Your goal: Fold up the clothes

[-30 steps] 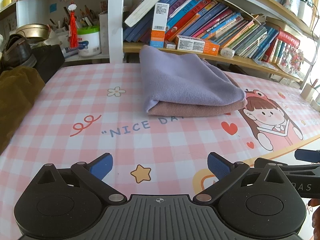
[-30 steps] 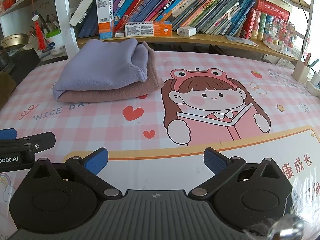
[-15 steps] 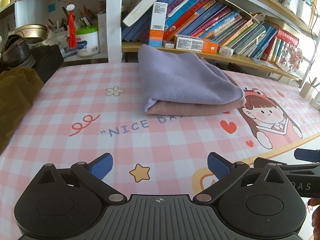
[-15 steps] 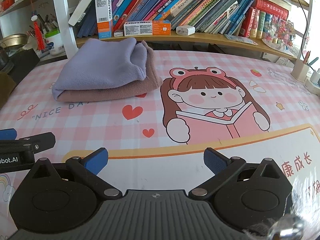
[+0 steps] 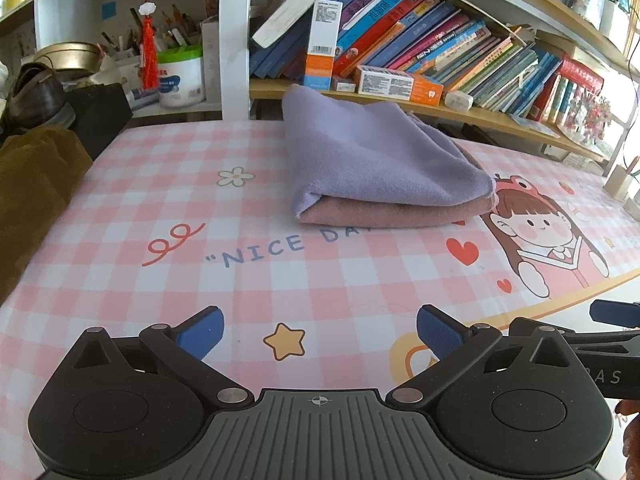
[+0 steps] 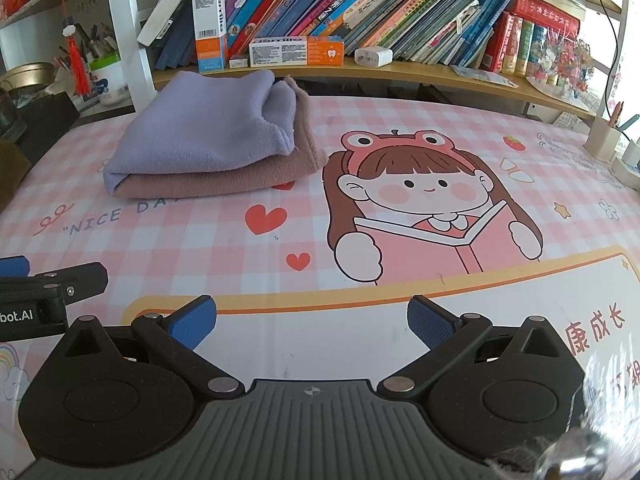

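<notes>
A folded purple cloth [image 5: 376, 164] lies on a folded pink cloth [image 5: 392, 214] at 12 o'clock on the tabletop [image 5: 280, 272]. The left tool [image 5: 320, 330] and right tool [image 6: 312, 320] are both spread wide, holding nothing.

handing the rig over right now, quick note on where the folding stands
Left tongs: open, empty, low over the table mat.
Right tongs: open, empty, beside the left.
Lilac cloth lies folded on top of the folded pink cloth, stacked at the far side by the bookshelf.
Done: both look folded and stacked.
Left: no unfolded clothes in view; maybe square the loose right edges.
</notes>
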